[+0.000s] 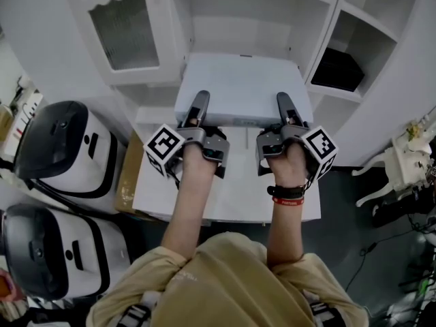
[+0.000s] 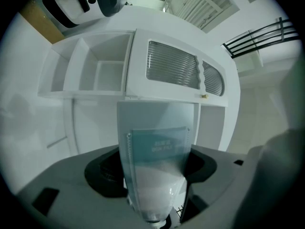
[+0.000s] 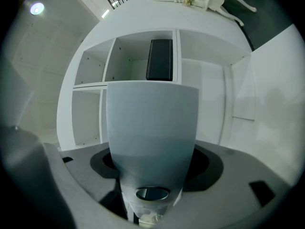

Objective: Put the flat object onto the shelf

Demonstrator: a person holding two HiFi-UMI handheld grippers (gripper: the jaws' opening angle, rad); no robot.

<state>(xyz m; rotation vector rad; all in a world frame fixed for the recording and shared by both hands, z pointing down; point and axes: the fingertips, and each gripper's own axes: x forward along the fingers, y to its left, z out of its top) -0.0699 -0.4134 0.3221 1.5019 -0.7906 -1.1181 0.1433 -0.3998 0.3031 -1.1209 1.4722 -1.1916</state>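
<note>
1. Left claw (image 1: pixel 199 102) is clamped on the near edge of the white flat rectangular box (image 1: pixel 242 80). One black finger lies on top of the box and the box fills the gap between the jaws, which stand fairly wide apart around its thickness.
2. Right claw (image 1: pixel 283 102) has the same grip on the same near edge, further right, jaws wide apart with the box between them.
3. The box is lifted above the white counter (image 1: pixel 238 182), roughly level. Its far edge is at the mouth of the middle open compartment of the white wooden shelf cabinet (image 1: pixel 252 19). Can't tell if it touches the shelf board.
4. In the left gripper view the box (image 2: pixel 155 194) carries a clear plastic pocket with a pale label (image 2: pixel 159 144); the print is too blurred to read.
5. In the right gripper view the box (image 3: pixel 152 128) points at the cabinet's open compartments.
6. A black rectangular box (image 1: pixel 338 69) sits in the cabinet's right compartment.
7. A ribbed-glass cabinet door (image 1: pixel 125 31) is left of the middle compartment.
</note>
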